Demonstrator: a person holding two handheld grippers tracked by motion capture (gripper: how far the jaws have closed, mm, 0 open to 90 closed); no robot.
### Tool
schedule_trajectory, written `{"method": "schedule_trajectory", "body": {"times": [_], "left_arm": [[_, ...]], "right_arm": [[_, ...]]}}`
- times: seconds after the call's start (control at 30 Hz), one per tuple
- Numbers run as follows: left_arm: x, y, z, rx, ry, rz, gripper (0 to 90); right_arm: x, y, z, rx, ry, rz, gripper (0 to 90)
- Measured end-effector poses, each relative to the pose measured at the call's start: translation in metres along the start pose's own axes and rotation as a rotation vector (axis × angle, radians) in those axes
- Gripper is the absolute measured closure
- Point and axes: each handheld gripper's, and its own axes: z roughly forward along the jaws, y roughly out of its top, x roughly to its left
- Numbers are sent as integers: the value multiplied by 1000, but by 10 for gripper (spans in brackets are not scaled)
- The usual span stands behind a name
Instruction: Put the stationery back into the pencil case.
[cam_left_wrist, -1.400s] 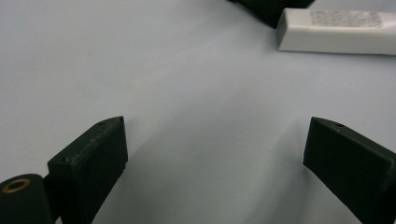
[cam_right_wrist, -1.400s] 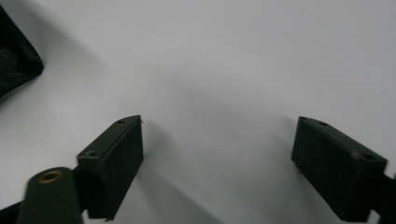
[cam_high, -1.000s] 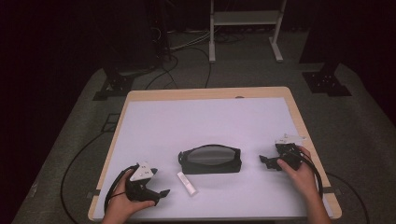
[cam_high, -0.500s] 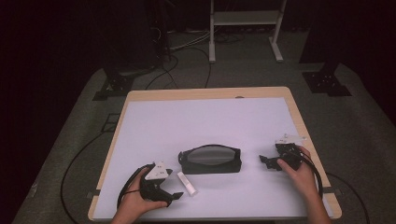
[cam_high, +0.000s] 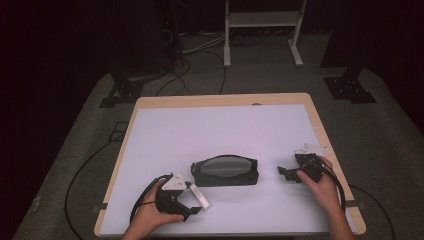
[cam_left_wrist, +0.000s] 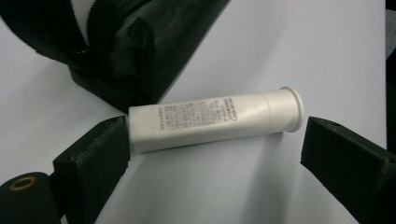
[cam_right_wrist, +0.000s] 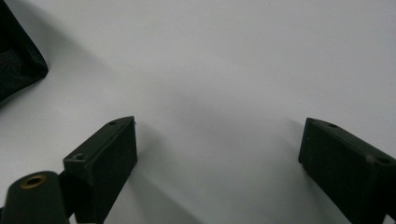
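Since the earlier pictures, the left gripper (cam_high: 192, 202) has travelled from the near left part of the table toward the white tube (cam_left_wrist: 212, 120), and now its jaws stand spread on both sides of this tube, while the right gripper (cam_high: 286, 173) has stayed in its place to the right of the black pouch (cam_high: 225, 171). The tube lies flat on the white table (cam_high: 220, 125), just in front of the left end of the pouch and very near to it; in the left gripper view its plain end is almost touching the left jaw, and its flared cap end is a little apart from the right jaw. So the jaws are released and they grasp nothing yet. The right gripper's jaws are also wide apart with only bare table between them, and a corner of the pouch shows at the far left of its view. I judge that the step in hand is to close on the tube, and here some things could go wrong. The jaws hold the tube by its ends, along its length, so when they close it may swing or slip out sideways. Because it is round, an uneven push may roll it against the pouch.
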Motion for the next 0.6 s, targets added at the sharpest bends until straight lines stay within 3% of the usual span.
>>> {"method": "schedule_trajectory", "body": {"times": [0.2,0.6], "left_arm": [[-5,-1,-1,2,-19,1,76],[-29,-4,1,31,-60,27,76]], "right_arm": [[0,0,0,0,0,0,103],[0,0,0,0,0,0,104]]}}
